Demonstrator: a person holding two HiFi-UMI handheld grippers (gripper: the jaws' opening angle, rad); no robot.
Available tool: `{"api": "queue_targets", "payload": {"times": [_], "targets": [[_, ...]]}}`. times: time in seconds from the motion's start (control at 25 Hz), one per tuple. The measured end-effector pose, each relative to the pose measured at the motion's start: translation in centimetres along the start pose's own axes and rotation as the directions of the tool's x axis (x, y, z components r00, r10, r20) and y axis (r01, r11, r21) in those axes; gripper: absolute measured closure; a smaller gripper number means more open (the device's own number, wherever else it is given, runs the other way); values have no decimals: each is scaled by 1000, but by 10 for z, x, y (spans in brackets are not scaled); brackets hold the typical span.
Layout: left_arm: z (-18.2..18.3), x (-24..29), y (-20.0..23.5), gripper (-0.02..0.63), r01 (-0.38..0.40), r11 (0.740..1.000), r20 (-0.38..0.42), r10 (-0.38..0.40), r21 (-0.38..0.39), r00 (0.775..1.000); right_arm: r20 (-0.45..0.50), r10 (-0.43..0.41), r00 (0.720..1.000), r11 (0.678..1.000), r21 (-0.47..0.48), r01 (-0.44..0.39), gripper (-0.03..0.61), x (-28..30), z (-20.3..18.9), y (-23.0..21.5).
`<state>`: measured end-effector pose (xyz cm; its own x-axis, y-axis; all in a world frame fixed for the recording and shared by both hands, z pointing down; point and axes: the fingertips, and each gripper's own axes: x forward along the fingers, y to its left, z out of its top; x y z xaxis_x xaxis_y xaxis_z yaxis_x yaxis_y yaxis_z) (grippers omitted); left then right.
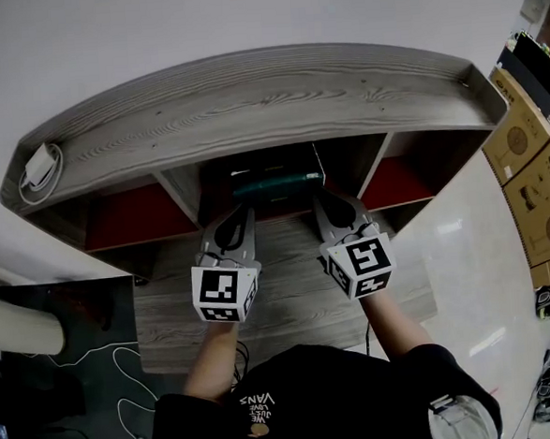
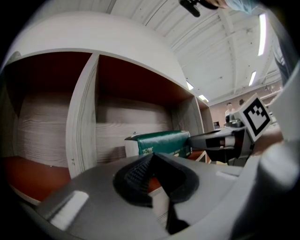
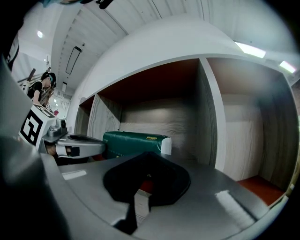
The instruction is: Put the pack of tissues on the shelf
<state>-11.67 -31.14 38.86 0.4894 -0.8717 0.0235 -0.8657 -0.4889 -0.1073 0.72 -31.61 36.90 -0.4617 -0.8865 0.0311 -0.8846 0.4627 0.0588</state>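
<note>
The green pack of tissues (image 1: 277, 184) with a white end lies inside the middle compartment of the grey wooden shelf (image 1: 248, 98). In the left gripper view the pack (image 2: 161, 143) rests just beyond my jaws, and the right gripper view shows it (image 3: 136, 143) the same way. My left gripper (image 1: 239, 211) points at the pack's left end, with its jaws shut and nothing between them (image 2: 152, 157). My right gripper (image 1: 326, 203) points at the pack's right end, also shut and holding nothing (image 3: 147, 154). Neither gripper grips the pack.
A white charger with its coiled cable (image 1: 38, 167) lies on the shelf top at the left. Red-floored side compartments (image 1: 129, 219) flank the middle one. Cardboard boxes (image 1: 535, 177) stand to the right, and cables (image 1: 78, 359) trail over the dark floor at the left.
</note>
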Motion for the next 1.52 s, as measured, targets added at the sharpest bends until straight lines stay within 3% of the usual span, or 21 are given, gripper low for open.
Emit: {"api": "queue_targets", "payload": {"times": [0.28,0.76,1.16,1.52], "targets": [[0,7,3,561,-3,1000,-34,4,10,999,-14,-4,1000,1000,-2,4,574,11,0,-5],[-1,10,8,561,-26,997,-70,21,-70,997,-27,-5,1000,1000,-10,5,574,15,0,-4],[5,1,0,561,12,996,-12,-14,-91,1000,26,-3,1000,1000,18,3,574,-3,7,-4],[-6,-31,-17,561,12,996,44,-8,-92,999,80,66,995,996,59,-71,574,-36,-4,12]]}}
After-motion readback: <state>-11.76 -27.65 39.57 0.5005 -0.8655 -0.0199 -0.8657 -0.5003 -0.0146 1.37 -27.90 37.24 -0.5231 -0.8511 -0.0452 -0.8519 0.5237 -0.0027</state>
